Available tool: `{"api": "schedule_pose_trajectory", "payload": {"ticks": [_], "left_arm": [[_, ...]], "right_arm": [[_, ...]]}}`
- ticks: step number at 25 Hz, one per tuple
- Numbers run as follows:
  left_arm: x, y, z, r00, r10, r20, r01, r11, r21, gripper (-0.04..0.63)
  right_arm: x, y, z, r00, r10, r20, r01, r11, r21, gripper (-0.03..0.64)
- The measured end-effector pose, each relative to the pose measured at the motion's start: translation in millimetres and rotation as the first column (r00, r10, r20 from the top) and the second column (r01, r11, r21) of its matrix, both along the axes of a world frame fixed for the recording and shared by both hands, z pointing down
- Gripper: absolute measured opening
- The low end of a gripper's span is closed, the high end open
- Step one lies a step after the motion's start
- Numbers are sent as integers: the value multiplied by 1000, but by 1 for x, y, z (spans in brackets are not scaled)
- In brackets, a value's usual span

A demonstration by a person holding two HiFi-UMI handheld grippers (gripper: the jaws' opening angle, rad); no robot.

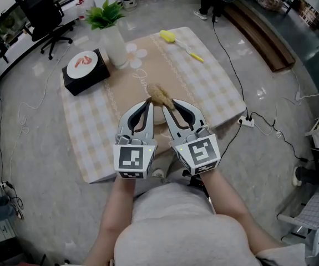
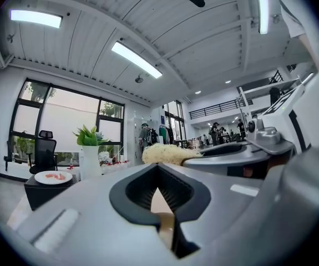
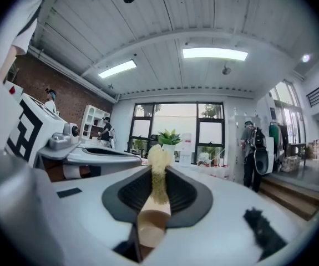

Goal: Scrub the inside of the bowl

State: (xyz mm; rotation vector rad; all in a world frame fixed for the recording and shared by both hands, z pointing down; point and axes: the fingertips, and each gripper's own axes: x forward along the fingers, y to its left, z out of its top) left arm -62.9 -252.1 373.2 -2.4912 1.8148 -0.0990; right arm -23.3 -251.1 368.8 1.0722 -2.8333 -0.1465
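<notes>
**A:** Which step was in hand?

**B:** The setting-up before the scrub, by my reading. The right tongs were clamped on the wooden handle of a brush. Its pale bristle head pointed away from the person, towards the vase. The left tongs were closed tight on a thin tan edge. I took that for the rim of the bowl, though I couldn't be sure.

**A:** And where was the bowl?

**B:** Mostly hidden. What the left tongs held sat beneath the pair of them, on the person's side of the vase and well apart from it, over the near edge of the counter. Both tongs were level and side by side, very nearly touching.

**A:** What did the next move call for?

**B:** I'd judge the bristle head had to tip down into the bowl's hollow while the left tongs steadied the rim. As far as I could see, the bristles were not inside.

**A:** Containers?

**B:** The vase held a green plant. Just left of the vase, a black box carried a white plate with something pink-red on it. Right of the vase, and apart from it, lay a yellow-headed stick. What the bowl held, I couldn't tell.
</notes>
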Motion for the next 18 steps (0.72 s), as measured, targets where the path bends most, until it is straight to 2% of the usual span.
{"api": "schedule_pose_trajectory", "payload": {"ticks": [18], "left_arm": [[8,-12,-5,1000,-4,6,4,1000,10,3]], "right_arm": [[9,-11,-6,999,21,30,-22,1000,10,77]]}}
